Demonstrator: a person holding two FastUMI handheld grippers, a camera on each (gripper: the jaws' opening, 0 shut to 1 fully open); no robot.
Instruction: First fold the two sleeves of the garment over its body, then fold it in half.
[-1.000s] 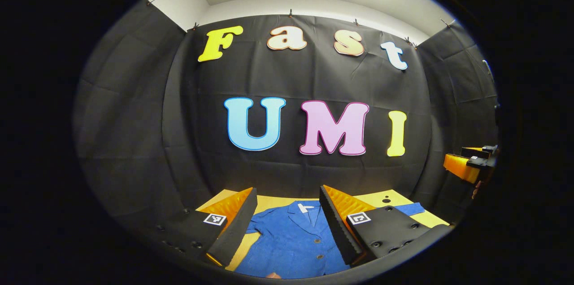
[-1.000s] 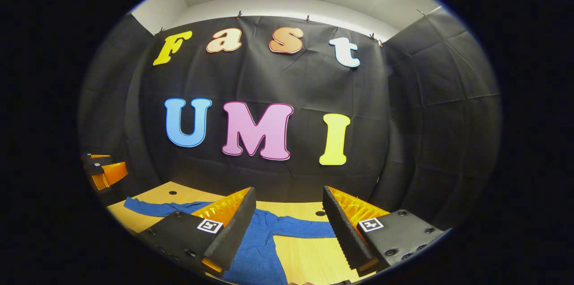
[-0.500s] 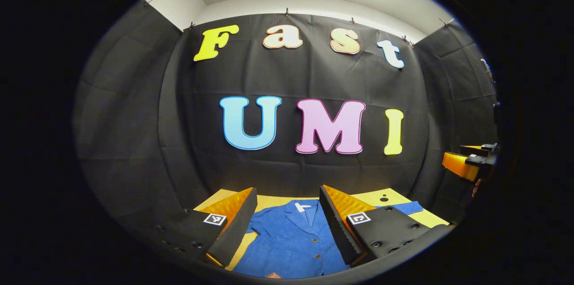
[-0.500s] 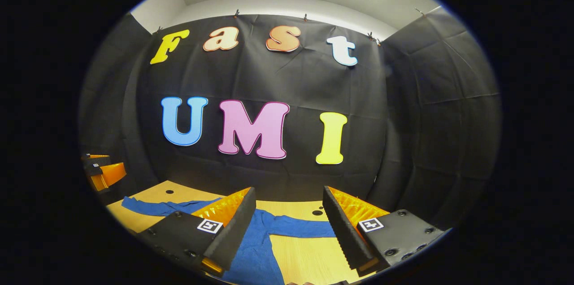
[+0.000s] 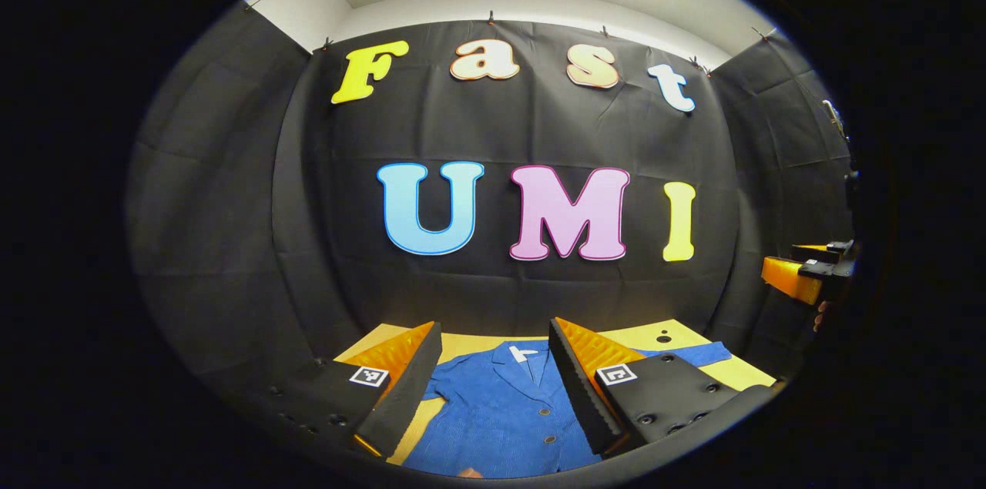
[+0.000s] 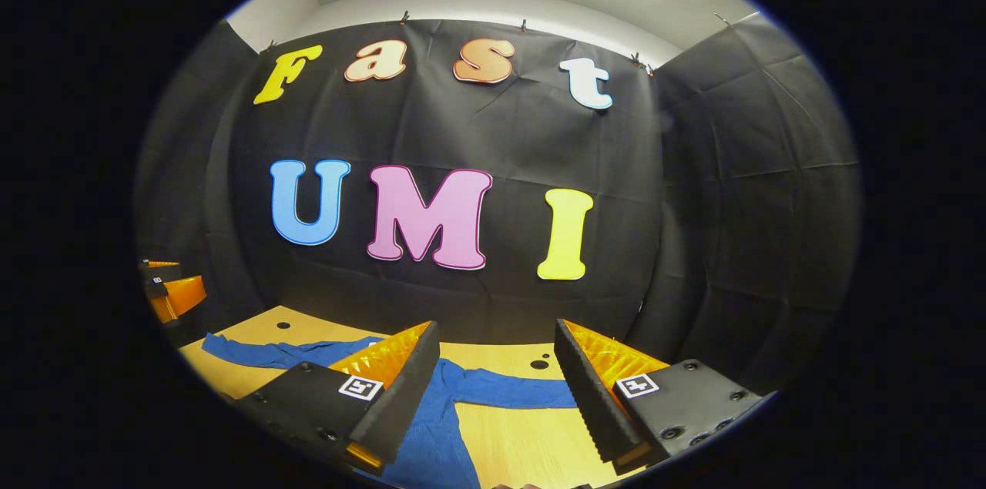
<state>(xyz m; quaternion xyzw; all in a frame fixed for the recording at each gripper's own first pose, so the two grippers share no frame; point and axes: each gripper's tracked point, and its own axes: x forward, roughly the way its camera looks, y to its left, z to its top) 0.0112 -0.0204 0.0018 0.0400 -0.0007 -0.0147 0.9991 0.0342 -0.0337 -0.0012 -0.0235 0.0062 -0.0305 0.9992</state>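
Observation:
A blue buttoned jacket (image 5: 504,404) lies flat on the wooden table (image 5: 678,336), collar toward the far wall. Its right sleeve (image 6: 512,389) stretches out sideways, and the left sleeve (image 6: 262,354) reaches out the other way. My left gripper (image 5: 493,335) hovers open above the jacket's chest, nothing between its fingers. My right gripper (image 6: 497,335) hangs open above the right shoulder and sleeve. The right gripper (image 5: 805,277) also appears far right in the left gripper view, and the left gripper (image 6: 169,293) far left in the right gripper view.
The table (image 6: 531,443) is light wood with small dark holes (image 6: 539,364) near its back edge. Black cloth walls close in the booth behind and on both sides.
Both views have shifted slightly; the table and jacket sit a little differently in frame. Both grippers stay open and high above the garment.

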